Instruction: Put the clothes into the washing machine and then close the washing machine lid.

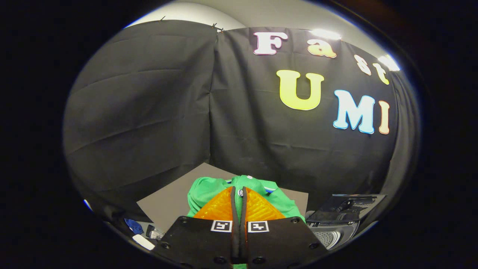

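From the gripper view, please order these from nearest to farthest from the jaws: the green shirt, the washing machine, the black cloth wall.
1. The green shirt: pinched between the closed jaws of the gripper.
2. The washing machine: low to the right, lid open.
3. The black cloth wall: farthest, behind both.

A: What's the support surface?

B: Grey table [168, 203], lower centre of the frame, running back to the black cloth wall.

A: What's lying on it?

B: Green shirt [203, 192], bunched at lower centre. Whether it rests flat on the table or is lifted, can't tell. The tongs [239, 194] are pressed together on its collar. Lower left: a blue item [133, 225] and a small white object [143, 242], too small to identify. Lower right: washing machine [338, 220], lid up; can't tell if it stands on the table or beside it.
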A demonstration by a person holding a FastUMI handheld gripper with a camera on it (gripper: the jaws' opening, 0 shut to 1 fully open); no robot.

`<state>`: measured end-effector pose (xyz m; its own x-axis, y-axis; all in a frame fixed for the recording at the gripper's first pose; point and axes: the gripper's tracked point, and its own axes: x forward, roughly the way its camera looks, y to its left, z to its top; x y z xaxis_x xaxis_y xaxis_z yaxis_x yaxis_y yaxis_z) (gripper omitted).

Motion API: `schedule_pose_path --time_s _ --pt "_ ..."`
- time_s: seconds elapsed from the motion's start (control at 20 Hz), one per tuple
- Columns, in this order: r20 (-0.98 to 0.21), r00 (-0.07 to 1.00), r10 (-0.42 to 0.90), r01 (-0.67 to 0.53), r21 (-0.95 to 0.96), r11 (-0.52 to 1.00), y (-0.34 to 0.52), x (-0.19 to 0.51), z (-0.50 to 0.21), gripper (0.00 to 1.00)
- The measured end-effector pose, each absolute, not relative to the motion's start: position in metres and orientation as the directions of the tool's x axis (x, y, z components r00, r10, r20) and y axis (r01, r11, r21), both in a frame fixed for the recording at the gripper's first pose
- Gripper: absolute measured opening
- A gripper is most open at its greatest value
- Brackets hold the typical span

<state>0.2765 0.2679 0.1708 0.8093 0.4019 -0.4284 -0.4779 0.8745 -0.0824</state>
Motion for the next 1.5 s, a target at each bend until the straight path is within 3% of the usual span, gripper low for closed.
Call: schedule_pose_path --time_s 0.7,1.5 --pt "-0.33 0.875 0.355 -0.396 -0.065 0.916 0.181 0.283 0.221 0.01" --pt "-0.239 0.954 0.179 -0.207 -0.097 0.974 0.019 0.286 0.255 0.01"
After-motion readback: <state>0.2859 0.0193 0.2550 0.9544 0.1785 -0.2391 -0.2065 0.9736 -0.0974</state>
